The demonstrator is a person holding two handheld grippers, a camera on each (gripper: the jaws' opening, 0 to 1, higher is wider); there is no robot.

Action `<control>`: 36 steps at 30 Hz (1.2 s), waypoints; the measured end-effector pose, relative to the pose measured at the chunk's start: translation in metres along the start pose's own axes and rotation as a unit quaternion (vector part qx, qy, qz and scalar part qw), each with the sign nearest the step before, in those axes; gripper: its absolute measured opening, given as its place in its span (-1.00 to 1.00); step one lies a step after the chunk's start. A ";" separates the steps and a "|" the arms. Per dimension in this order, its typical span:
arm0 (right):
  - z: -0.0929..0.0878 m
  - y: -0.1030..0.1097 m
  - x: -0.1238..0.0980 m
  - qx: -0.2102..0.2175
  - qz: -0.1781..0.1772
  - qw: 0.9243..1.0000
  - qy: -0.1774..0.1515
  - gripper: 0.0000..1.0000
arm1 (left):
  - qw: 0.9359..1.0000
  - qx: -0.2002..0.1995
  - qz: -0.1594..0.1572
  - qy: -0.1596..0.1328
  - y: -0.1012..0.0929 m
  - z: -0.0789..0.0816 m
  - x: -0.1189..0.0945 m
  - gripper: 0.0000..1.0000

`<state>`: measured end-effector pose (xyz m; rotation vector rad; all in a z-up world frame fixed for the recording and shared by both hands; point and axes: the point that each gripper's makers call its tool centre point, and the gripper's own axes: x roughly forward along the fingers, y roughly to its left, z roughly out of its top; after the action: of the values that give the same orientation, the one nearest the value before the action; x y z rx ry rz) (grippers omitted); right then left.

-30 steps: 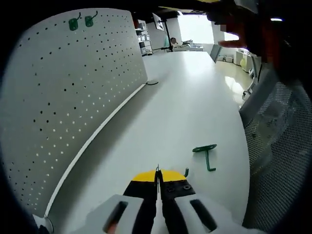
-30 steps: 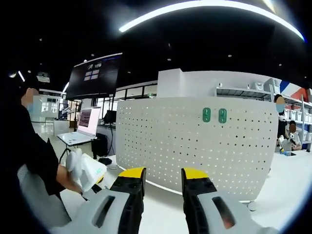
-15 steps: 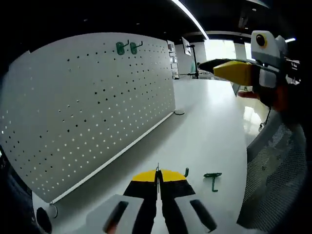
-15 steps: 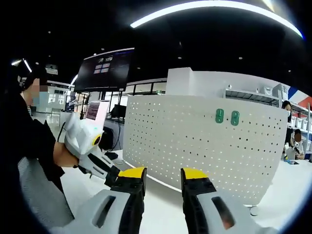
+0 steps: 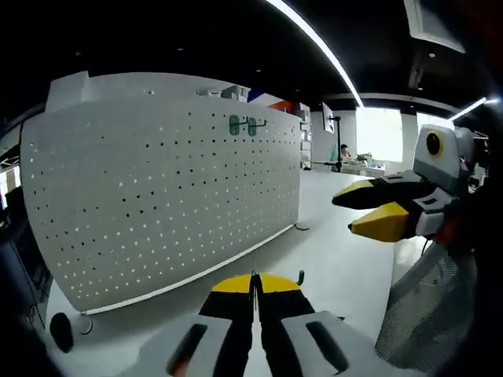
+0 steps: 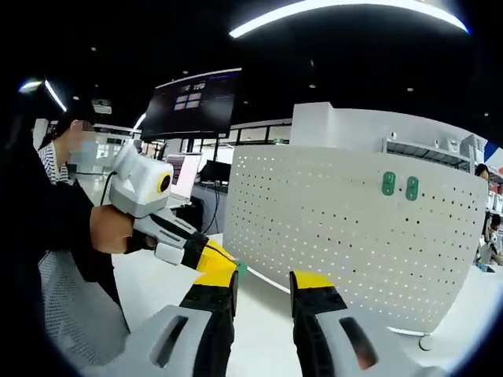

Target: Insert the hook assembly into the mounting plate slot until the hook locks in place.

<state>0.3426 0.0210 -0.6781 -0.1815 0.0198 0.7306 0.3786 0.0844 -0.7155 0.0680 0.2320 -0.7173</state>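
Note:
A white pegboard (image 5: pixel 157 196) stands upright on the table, with two green hooks (image 5: pixel 244 124) mounted near its top. My left gripper (image 5: pixel 254 276) is shut, and the tip of a small green hook (image 5: pixel 299 276) sticks out beside its jaws. In the right gripper view the pegboard (image 6: pixel 338 236) and mounted hooks (image 6: pixel 399 185) lie ahead. There the left gripper (image 6: pixel 224 263), held by a hand, comes in from the left with a green bit (image 6: pixel 240 269) at its tip. My right gripper (image 6: pixel 263 281) is open and holds nothing. It hangs in the air (image 5: pixel 346 214) right of the pegboard.
The white table (image 5: pixel 338 267) runs past the pegboard's foot. A mesh chair back (image 5: pixel 424 314) stands close on the right. A person in dark clothes (image 6: pixel 47 236) holds the grippers. A dark screen (image 6: pixel 192 102) hangs behind.
The left gripper has risen and swung toward the pegboard, so the loose green hook on the table has left its view. It now sits close beside the right gripper's jaws.

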 end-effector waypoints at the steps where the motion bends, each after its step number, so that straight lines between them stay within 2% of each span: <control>1: 0.000 0.002 0.001 0.000 0.003 1.000 0.000 -0.52 | 1.000 -0.005 0.002 -0.006 -0.002 0.001 -0.003 -0.98; 8: -0.004 0.019 0.007 -0.006 0.029 1.000 0.009 -0.52 | 0.999 -0.021 0.021 -0.034 0.003 0.005 -0.019 -0.98; 15: -0.005 0.035 0.012 -0.017 0.048 0.999 0.015 -0.52 | 0.998 -0.027 0.025 -0.042 0.005 0.004 -0.022 -0.98; 24: -0.010 0.035 0.014 -0.036 0.045 0.998 0.026 -0.54 | 0.999 -0.020 0.007 -0.045 -0.006 0.005 -0.019 -0.98; 36: -0.014 0.036 0.022 -0.035 0.039 0.998 0.036 -0.78 | 0.997 -0.026 -0.020 -0.064 -0.021 0.013 -0.019 -0.98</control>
<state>0.3358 0.0595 -0.6994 -0.2755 0.0705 0.8032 0.3534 0.0789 -0.6978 -0.0325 0.1303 -0.7517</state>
